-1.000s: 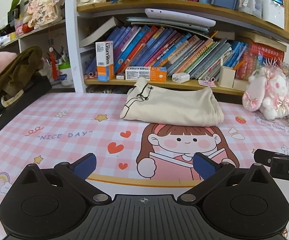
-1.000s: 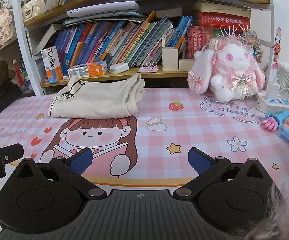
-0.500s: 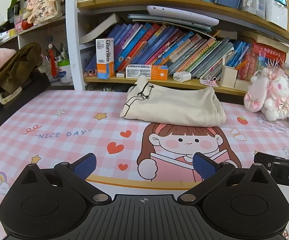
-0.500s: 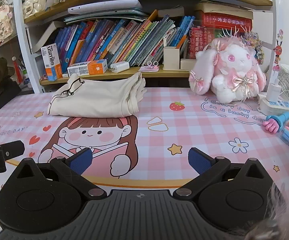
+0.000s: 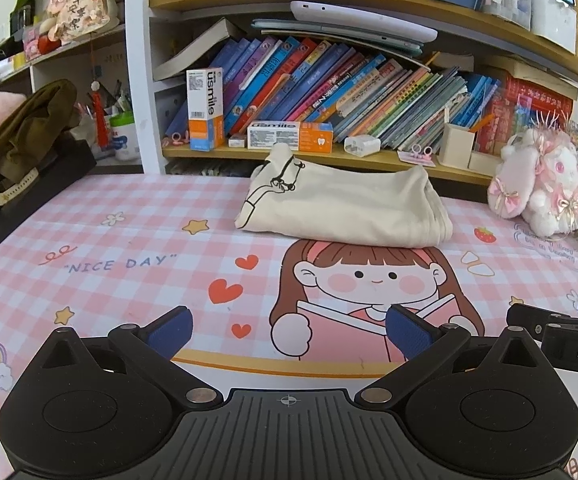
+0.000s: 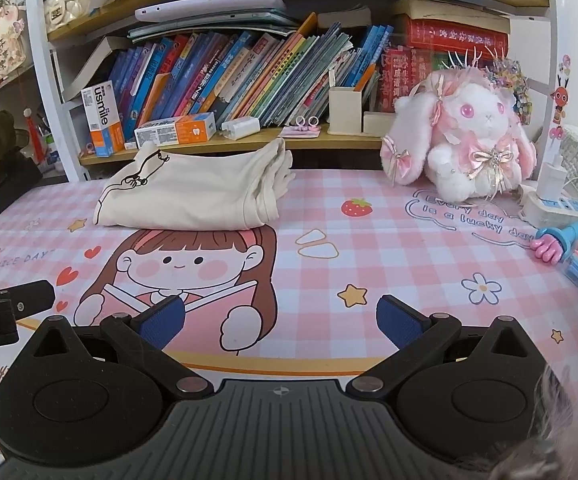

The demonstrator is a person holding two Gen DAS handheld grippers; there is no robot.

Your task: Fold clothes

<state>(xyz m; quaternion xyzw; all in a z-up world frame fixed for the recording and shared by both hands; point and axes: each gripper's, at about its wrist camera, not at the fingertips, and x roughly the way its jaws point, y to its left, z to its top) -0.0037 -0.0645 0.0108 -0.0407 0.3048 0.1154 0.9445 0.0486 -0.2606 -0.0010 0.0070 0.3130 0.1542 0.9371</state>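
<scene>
Cream, soft and light, the garment (image 5: 345, 208) lies folded near the shelf (image 5: 329, 158), best pinched at its layered edge by either empty, spread gripper (image 5: 289, 326) (image 6: 281, 318).

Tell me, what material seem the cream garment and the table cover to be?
Cream garment: probably soft matte knit cotton; it lies in limp stacked folds with stitched hems. Table cover: likely smooth printed vinyl or plastic; flat, with a faint sheen.

Left gripper (image 5: 288, 330) view shifted slightly: folded cream garment (image 5: 345, 210) sits marginally lower and rightward in frame than 1.0 s ago; olive clothing (image 5: 21, 136) nearer left edge. Right gripper (image 6: 281, 320) view drifted slightly too
</scene>
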